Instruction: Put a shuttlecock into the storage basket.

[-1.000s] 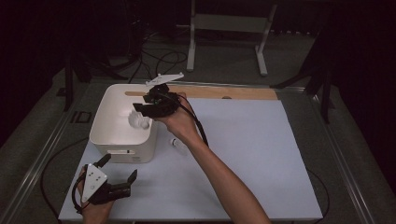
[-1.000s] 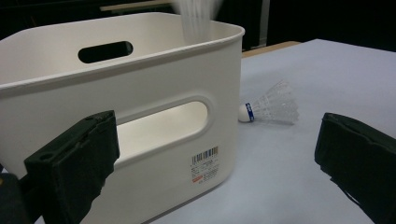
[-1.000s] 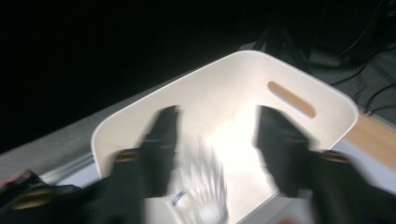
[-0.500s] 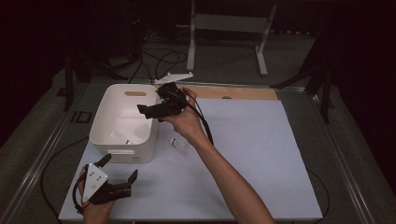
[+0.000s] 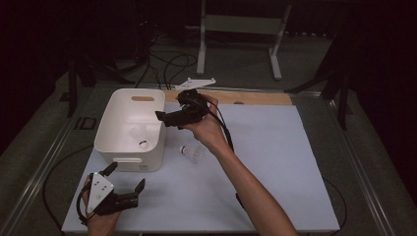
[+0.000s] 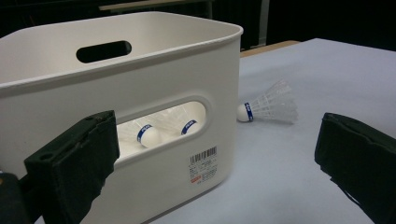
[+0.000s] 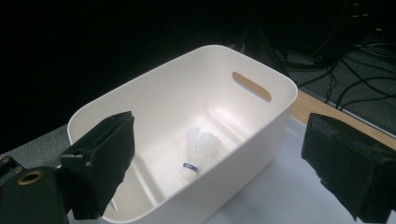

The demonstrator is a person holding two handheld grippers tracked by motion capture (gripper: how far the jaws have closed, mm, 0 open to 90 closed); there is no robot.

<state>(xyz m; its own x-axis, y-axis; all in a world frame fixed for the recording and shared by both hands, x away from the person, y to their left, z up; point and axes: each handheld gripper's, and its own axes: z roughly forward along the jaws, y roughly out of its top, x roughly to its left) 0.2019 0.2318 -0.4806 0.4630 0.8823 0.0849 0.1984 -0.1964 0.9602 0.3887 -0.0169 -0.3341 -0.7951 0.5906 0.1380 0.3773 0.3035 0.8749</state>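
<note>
White surface (image 5: pixel 275 162) carries a white bin (image 5: pixel 110 125) with shuttlecocks inside; one shuttlecock (image 5: pixel 193 153) lies on its side just beside the bin. Right gripper (image 5: pixel 164 117) hovers at the bin's rim, fingers just opened wide, nothing between them. Left gripper (image 5: pixel 129 178) rests near the front edge, fingers apart, empty. Best next: lower over the loose shuttlecock and close gently on its cork, sparing the feathers.

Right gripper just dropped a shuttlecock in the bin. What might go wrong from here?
1. The last shuttlecock lies on its side near the bin; it may roll when nudged.
2. The right gripper, jaws just opened and empty, hangs by the bin's rim and might clip it when swinging back.
</note>
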